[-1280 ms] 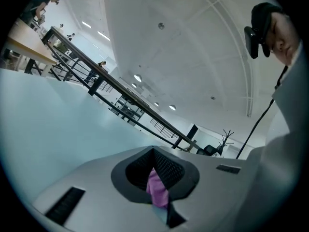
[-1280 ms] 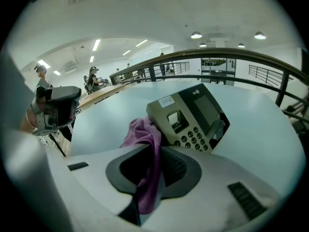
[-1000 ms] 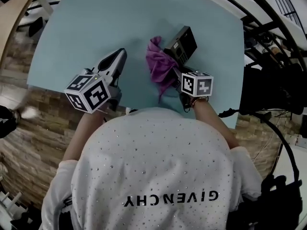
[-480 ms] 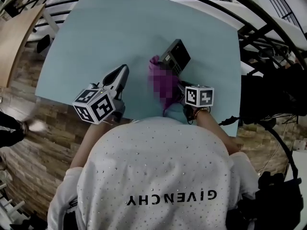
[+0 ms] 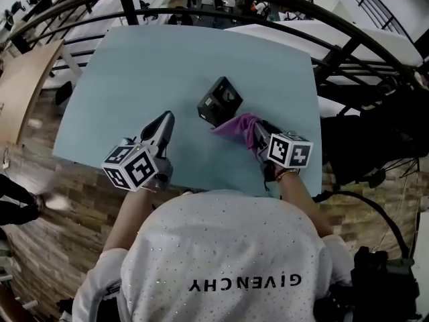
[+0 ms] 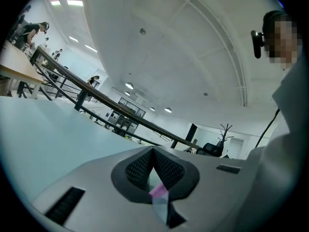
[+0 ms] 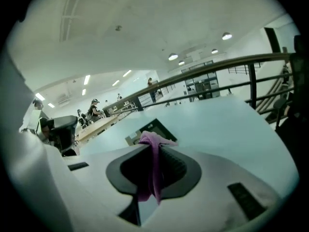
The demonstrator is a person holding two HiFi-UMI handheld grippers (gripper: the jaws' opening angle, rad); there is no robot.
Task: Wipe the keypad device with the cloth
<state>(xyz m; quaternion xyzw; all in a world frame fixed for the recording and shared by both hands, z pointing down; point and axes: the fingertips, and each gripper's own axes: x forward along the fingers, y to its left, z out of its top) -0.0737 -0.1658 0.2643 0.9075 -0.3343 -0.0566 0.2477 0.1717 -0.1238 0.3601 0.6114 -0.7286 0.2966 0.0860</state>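
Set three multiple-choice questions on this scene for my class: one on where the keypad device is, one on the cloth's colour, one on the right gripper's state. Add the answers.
1. Where is the keypad device? A on the floor; B on the table; C on a chair.
2. What colour is the cloth? A green; B white; C purple.
3. How is the right gripper? A shut on the cloth; B open and empty; C shut on the keypad device.
Answers: 1 B, it lies on the blue tabletop; 2 C, it shows purple in the head and right gripper views; 3 A, the cloth hangs pinched between its closed jaws.
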